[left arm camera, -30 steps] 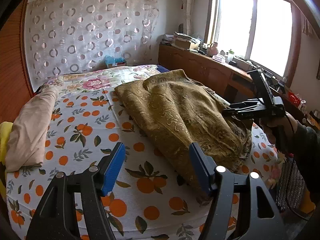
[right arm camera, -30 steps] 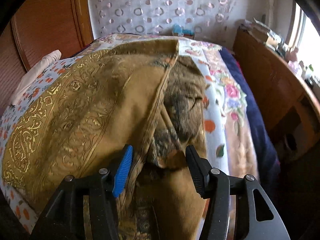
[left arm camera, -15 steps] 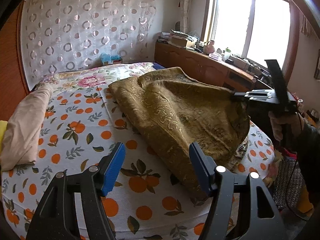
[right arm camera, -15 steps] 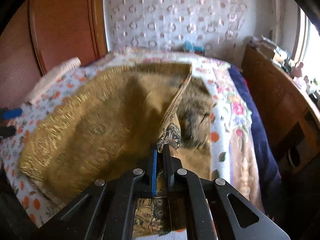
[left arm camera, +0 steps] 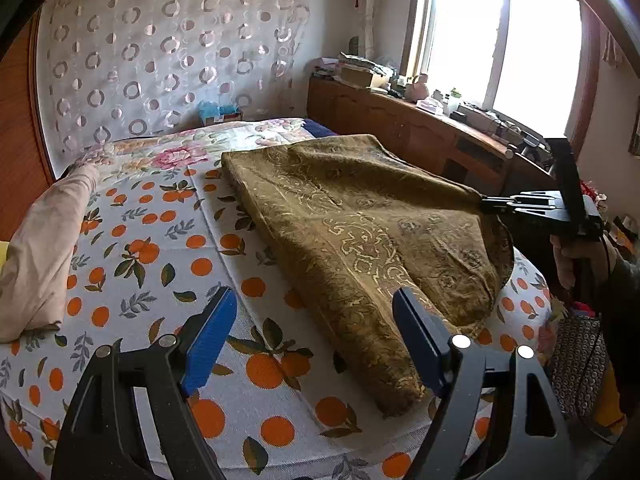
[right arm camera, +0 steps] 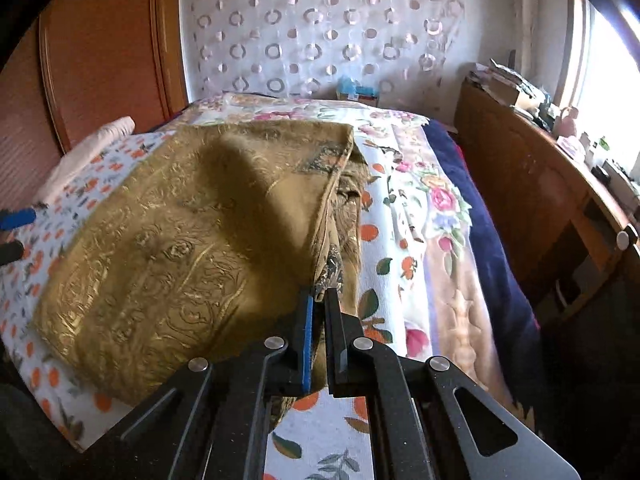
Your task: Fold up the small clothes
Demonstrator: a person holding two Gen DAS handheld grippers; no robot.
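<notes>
An olive-gold patterned garment (left arm camera: pixel 360 232) lies across the bed; it also shows in the right wrist view (right arm camera: pixel 192 240). My right gripper (right arm camera: pixel 319 300) is shut on the garment's near right edge and holds it lifted off the bed; it shows from the side in the left wrist view (left arm camera: pixel 486 205). My left gripper (left arm camera: pixel 316 328) is open and empty, above the bed's front edge just left of the garment's near corner. Its blue fingertips (right arm camera: pixel 16 218) show at the left edge of the right wrist view.
The bed has an orange-print sheet (left arm camera: pixel 152 264) and a floral cover (right arm camera: pixel 420 208). A beige folded cloth (left arm camera: pixel 44 240) lies at the left. A wooden cabinet (left arm camera: pixel 400 128) with clutter runs under the window on the right. A wooden headboard (right arm camera: pixel 100 52) stands at the left.
My right gripper closed on the garment's edge and lifted it, pulling the cloth up and taut. My left gripper stayed open and drew back and up a little.
</notes>
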